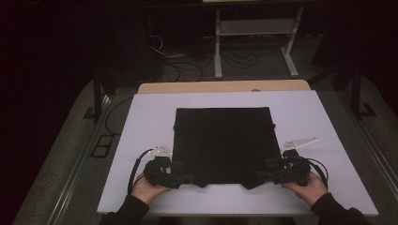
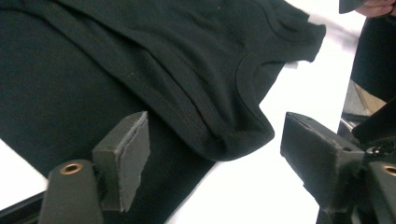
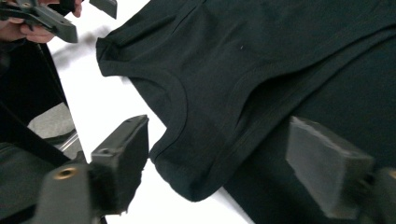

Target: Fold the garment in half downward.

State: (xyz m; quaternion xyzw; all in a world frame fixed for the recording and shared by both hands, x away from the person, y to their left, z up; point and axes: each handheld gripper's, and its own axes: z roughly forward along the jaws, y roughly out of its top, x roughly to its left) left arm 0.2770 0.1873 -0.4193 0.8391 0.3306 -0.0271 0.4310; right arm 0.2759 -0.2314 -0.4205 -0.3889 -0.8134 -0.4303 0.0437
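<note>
A black sleeveless shirt lies folded flat on the white table, its neck and shoulder straps toward the near edge. My left gripper is at the near left strap, open. In the left gripper view the jaws straddle the rounded strap end without touching it. My right gripper is at the near right strap, also open. In the right gripper view it stands wide around that strap end. The left gripper and its hand show far off at the top left there.
A wooden tabletop edge runs behind the white table. Beyond it are a white metal stand and loose cables on the floor. Black frame legs stand at both sides. White table surface is bare around the shirt.
</note>
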